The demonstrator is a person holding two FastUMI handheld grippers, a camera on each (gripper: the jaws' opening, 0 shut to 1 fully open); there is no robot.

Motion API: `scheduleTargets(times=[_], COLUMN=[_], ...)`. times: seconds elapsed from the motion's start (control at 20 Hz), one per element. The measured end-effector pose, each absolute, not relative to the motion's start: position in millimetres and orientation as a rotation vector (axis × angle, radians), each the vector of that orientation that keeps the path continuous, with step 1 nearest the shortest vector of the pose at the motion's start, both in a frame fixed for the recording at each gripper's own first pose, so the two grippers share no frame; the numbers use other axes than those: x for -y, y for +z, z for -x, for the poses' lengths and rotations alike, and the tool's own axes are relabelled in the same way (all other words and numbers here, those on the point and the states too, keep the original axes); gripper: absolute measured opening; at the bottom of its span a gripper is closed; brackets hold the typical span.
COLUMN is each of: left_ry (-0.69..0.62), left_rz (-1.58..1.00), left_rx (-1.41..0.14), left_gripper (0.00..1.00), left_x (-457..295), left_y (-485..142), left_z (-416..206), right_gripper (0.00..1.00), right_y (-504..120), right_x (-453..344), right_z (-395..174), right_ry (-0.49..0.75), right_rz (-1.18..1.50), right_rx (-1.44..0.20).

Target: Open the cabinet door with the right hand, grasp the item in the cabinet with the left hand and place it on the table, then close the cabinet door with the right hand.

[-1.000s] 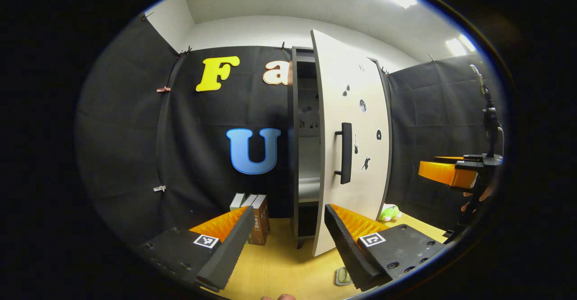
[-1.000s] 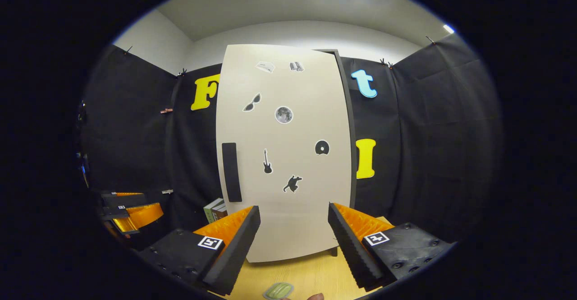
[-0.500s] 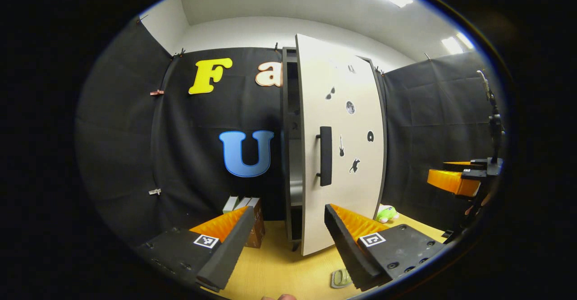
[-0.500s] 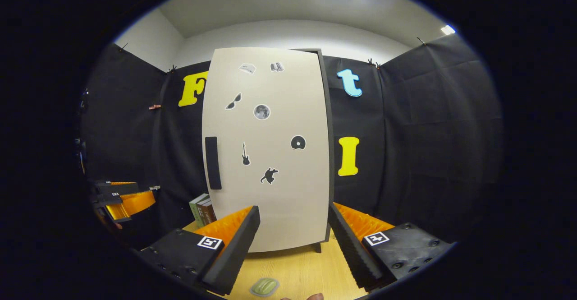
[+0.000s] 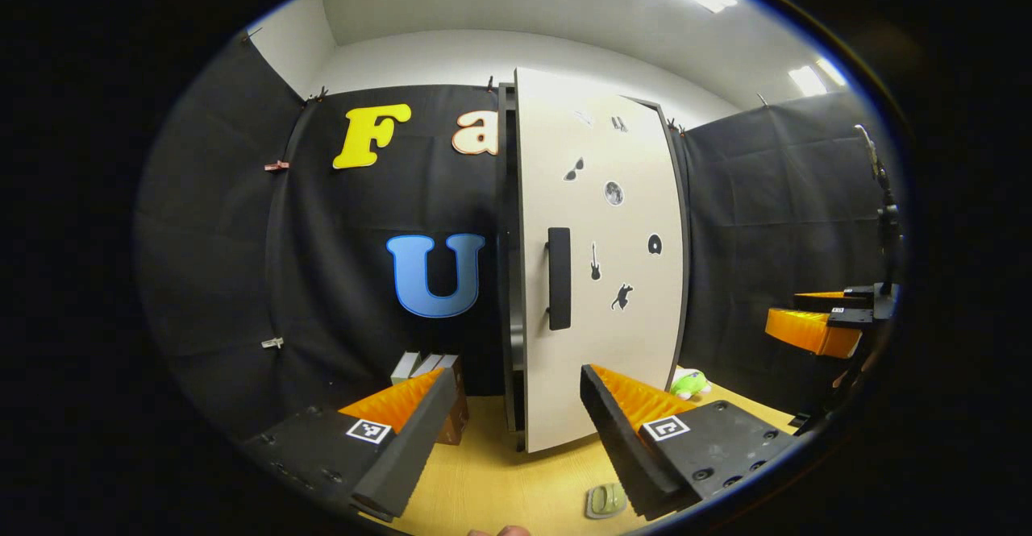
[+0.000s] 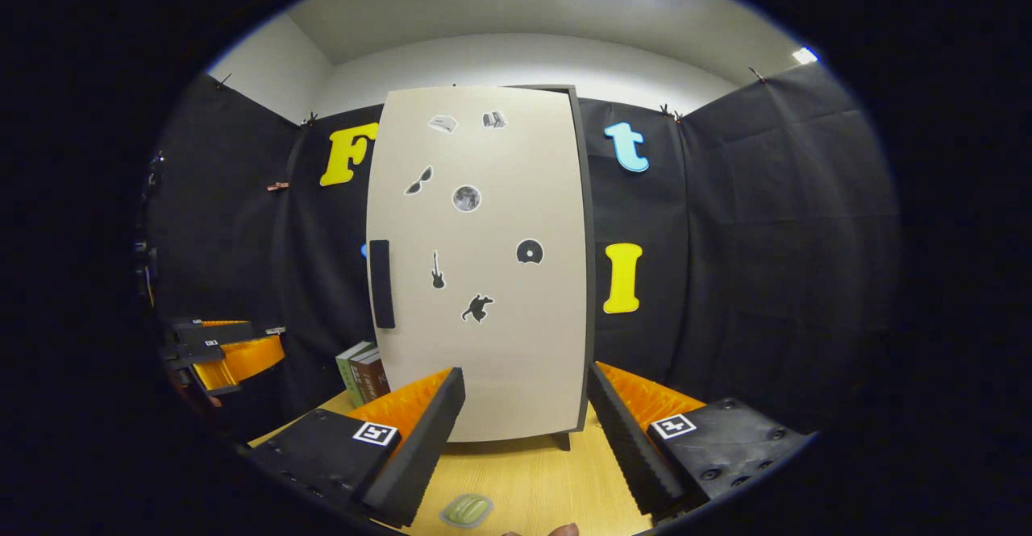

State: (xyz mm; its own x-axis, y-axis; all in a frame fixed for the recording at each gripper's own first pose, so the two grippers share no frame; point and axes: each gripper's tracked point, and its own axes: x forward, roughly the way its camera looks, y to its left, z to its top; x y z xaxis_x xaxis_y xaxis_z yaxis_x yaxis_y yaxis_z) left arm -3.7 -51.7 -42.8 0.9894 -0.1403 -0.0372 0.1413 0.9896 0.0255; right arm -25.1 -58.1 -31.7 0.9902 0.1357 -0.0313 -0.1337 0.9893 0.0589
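The tall cabinet's white door [image 5: 613, 334] carries black stickers and a black handle [image 5: 559, 278]. It stands almost shut, with a thin dark gap at its left edge. In the right gripper view the door [image 6: 500, 342] faces me squarely, its handle [image 6: 380, 283] on the left. A small pale green item [image 5: 606, 500] lies on the wooden table [image 5: 484, 479] near me, and it also shows as the green item [image 6: 467, 509] between my right fingers. My left gripper [image 5: 508, 439] is open and holds nothing. My right gripper [image 6: 524, 439] is open too, well short of the door.
Several books [image 5: 427, 371] stand left of the cabinet, the same books [image 6: 363, 371] showing in the right gripper view. A green plush toy [image 5: 689, 381] lies right of the cabinet base. The right gripper [image 5: 786, 314] shows far right, the left gripper [image 6: 262, 344] far left.
The cabinet door has swung from ajar to nearly shut, hiding the shelves inside. Both grippers stayed open and drew back slightly from the cabinet.
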Motion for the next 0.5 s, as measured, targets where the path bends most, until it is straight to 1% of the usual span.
scheduleTargets(times=[0.5], left_ry=[-0.14], left_rz=[-0.031], left_rx=[-0.042], left_gripper=[0.97], left_x=[52.4], left_y=[-44.4], left_z=[4.7], right_gripper=[0.98], right_y=[-31.8], right_x=[51.2], right_z=[23.1], right_ry=[0.16], right_rz=[-0.05], right_rx=[-0.036])
